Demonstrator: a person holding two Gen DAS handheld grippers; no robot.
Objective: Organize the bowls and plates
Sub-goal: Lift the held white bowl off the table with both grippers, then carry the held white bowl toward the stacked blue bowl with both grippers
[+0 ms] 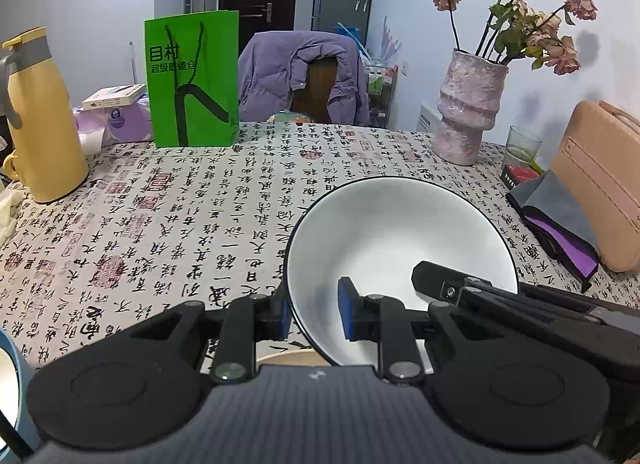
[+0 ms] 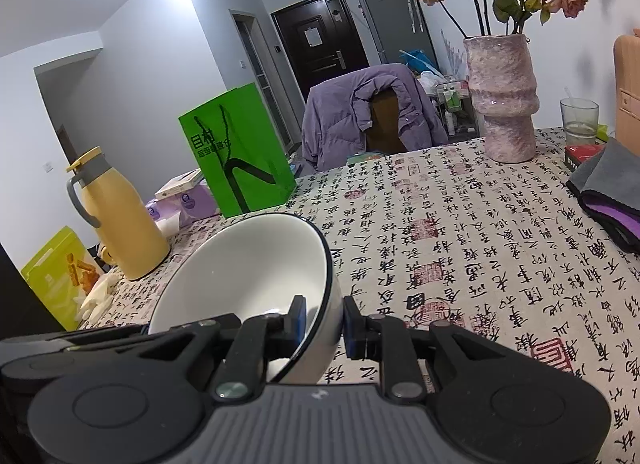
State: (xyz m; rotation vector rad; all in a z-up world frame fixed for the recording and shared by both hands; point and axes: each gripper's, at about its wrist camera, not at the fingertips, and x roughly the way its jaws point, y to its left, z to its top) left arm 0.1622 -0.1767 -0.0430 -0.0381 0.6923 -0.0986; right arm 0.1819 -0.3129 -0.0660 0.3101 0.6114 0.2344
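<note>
A white bowl with a dark rim (image 1: 400, 240) is held tilted above the calligraphy tablecloth (image 1: 180, 223). My left gripper (image 1: 314, 314) is shut on its left wall, one blue pad inside and one outside. My right gripper (image 2: 324, 322) is shut on the same bowl (image 2: 248, 272) at its right wall; its black finger shows inside the bowl in the left wrist view (image 1: 444, 284). Below the bowl a beige rim (image 1: 288, 358) peeks out. A blue-rimmed dish (image 1: 10, 388) sits at the left edge.
A yellow thermos (image 1: 40, 119), a green paper bag (image 1: 192, 79), a pink vase with dried roses (image 1: 468, 107), a glass (image 1: 522, 143), a folded grey-purple cloth (image 1: 560, 223) and a beige case (image 1: 604, 179) stand around the table. A chair with a purple jacket (image 1: 304, 75) is behind.
</note>
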